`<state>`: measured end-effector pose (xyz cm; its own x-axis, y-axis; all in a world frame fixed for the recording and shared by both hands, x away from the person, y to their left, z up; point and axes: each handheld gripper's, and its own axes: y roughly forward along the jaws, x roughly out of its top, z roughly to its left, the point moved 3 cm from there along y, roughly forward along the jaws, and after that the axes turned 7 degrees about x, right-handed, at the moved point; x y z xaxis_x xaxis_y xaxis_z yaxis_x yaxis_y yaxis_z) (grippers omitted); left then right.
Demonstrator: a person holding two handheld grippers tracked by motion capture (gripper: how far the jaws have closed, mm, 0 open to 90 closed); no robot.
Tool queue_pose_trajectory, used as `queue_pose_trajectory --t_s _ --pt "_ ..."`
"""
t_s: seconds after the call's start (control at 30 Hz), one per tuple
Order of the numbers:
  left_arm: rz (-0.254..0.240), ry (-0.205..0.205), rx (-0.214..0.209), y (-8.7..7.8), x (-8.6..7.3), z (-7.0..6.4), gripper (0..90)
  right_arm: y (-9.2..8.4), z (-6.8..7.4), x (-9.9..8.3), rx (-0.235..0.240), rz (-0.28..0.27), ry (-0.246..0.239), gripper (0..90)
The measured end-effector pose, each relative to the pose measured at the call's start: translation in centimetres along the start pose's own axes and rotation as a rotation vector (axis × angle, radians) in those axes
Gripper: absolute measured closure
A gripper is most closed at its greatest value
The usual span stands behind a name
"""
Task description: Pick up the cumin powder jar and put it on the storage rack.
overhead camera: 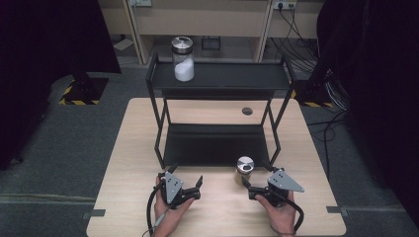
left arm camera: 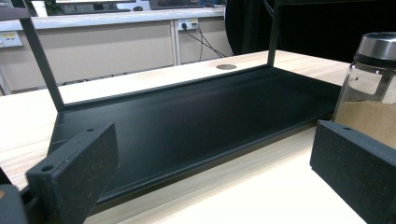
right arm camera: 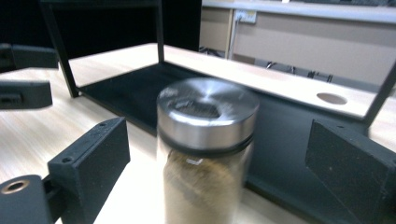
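Note:
A glass jar of brown powder with a steel lid (overhead camera: pixel 244 168) stands on the wooden table (overhead camera: pixel 143 148), just in front of the black rack's lower shelf (overhead camera: pixel 217 143). My right gripper (overhead camera: pixel 257 175) is open, and in the right gripper view the jar (right arm camera: pixel 205 154) stands between its wide-apart fingers (right arm camera: pixel 91 156) without being touched. My left gripper (overhead camera: pixel 187 175) is open and holds nothing; its view shows the jar (left arm camera: pixel 369 88) at the right, behind one finger (left arm camera: pixel 357 168). A second jar with white powder (overhead camera: pixel 183 64) stands on the rack's upper shelf (overhead camera: pixel 232 76), at its left end.
The two-tier black metal rack spans the table's middle; its thin legs (overhead camera: pixel 159 143) stand at the corners. A round cable hole (overhead camera: pixel 247 111) lies behind it in the table top. Wooden cabinets (overhead camera: pixel 207 19) and cables (overhead camera: pixel 326 94) are on the floor beyond.

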<state>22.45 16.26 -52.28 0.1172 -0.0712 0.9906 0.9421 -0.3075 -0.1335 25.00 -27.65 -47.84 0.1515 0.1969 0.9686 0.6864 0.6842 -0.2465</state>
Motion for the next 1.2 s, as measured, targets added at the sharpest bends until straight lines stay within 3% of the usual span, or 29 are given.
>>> queue_pose_trajectory --t_s 0.1,0.3,0.63,1.0,1.2 --pt "0.0 -0.001 -0.001 0.0 0.0 0.0 0.3 0.9 0.4 -0.3 -0.005 0.026 -0.01 10.8" --pt "-0.001 0.002 -0.002 0.0 0.0 0.0 0.3 2.4 0.8 -0.5 0.002 0.072 0.029 11.6" --pt "-0.002 0.002 -0.002 0.0 0.0 0.0 0.3 3.1 0.8 0.0 -0.027 0.114 0.062 30.2" --pt "-0.003 0.002 -0.001 0.0 0.0 0.0 0.3 3.2 0.9 0.0 -0.032 0.114 0.068 31.4" --pt "-0.003 -0.002 -0.003 0.0 0.0 0.0 0.3 2.9 0.9 0.2 -0.017 0.087 0.079 31.5"
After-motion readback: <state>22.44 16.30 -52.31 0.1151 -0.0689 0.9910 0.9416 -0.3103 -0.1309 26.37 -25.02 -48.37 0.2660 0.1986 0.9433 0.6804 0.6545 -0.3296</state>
